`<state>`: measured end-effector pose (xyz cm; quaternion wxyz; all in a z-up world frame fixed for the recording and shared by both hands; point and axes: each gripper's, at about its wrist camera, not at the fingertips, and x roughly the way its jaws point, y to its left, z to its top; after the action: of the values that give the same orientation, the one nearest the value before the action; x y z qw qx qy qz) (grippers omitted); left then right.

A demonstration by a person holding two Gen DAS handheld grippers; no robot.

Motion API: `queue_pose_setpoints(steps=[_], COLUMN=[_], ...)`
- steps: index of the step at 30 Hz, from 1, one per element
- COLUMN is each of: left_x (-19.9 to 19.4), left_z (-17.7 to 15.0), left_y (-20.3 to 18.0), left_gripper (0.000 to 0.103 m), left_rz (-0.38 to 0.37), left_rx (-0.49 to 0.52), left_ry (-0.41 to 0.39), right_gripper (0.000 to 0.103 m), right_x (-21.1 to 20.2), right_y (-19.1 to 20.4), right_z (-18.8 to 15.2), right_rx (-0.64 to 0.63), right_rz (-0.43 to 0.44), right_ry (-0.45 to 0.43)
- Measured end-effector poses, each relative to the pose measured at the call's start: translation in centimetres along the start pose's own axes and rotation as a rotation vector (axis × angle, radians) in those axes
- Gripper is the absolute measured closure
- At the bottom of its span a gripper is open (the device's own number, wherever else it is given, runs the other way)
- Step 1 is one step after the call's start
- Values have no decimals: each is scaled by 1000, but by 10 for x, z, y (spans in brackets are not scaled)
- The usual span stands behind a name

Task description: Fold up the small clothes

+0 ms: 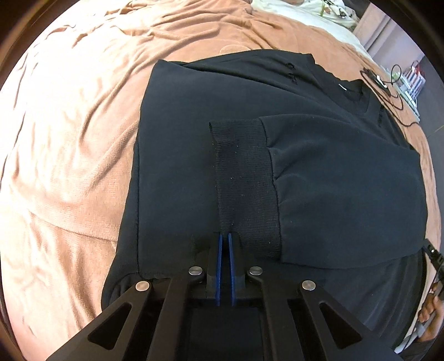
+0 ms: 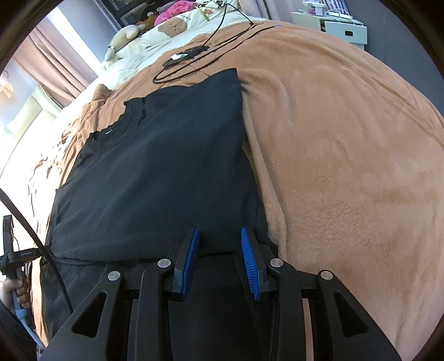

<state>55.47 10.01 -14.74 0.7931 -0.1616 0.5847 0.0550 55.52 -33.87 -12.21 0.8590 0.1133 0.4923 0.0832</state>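
A black long-sleeved sweatshirt (image 1: 211, 155) lies flat on a bed covered by a rumpled tan fleece blanket (image 1: 69, 138), with 1 sleeve folded across its body so that the ribbed black cuff (image 1: 244, 188) points toward the left wrist camera. The left gripper (image 1: 225, 236) points steeply down at the near end of that cuff; its blue-padded jaws are together, and whether fabric is pinched between them cannot be told.

In the right wrist view the right gripper (image 2: 220, 233) hangs over the near right edge of the sweatshirt (image 2: 155, 172), its blue ribbed jaws apart with nothing clamped between them. The tan blanket (image 2: 347, 166) spreads smooth and bare to the right of the garment.

Beyond the collar a black cable with a small black device (image 2: 191, 52) trails across the blanket. Farther back lie cream bedding printed with bears (image 2: 172, 27), a plush toy (image 2: 125, 36) and a pink bundle (image 2: 169, 11). Mauve curtains (image 2: 55, 61) hang by a bright window at the left, and a white box (image 2: 344, 30) stands on the dark floor past the bed.

A hand (image 2: 19, 291) grips the other tool's handle at the lower left.
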Motion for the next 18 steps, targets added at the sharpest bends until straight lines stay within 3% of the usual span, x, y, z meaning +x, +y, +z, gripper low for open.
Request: queue_pose_setpoints(steps=[3, 6, 11, 13, 15, 18], left_x=[-6, -21, -52, -65, -81, -103], left_z=[-1, -5, -19, -24, -30, -40], left_y=[-3, 0, 13, 17, 22, 28], left_gripper=[98, 98, 91, 82, 62, 47], left_rz=[19, -19, -52, -58, -61, -80], left_rx=[17, 14, 1, 7, 8, 4], left_ry=[-6, -32, -74, -100, -138, -185], right_gripper=[74, 74, 74, 72, 64, 55], right_x=[-1, -9, -39, -53, -71, -96], right_y=[-2, -7, -4, 2, 12, 26], right_z=[-1, -3, -5, -8, -14, -22], right_rx=[13, 72, 43, 23, -22, -66], right_rz=[6, 80, 82, 84, 74, 47], right_ry=[9, 28, -37, -64, -85, -113])
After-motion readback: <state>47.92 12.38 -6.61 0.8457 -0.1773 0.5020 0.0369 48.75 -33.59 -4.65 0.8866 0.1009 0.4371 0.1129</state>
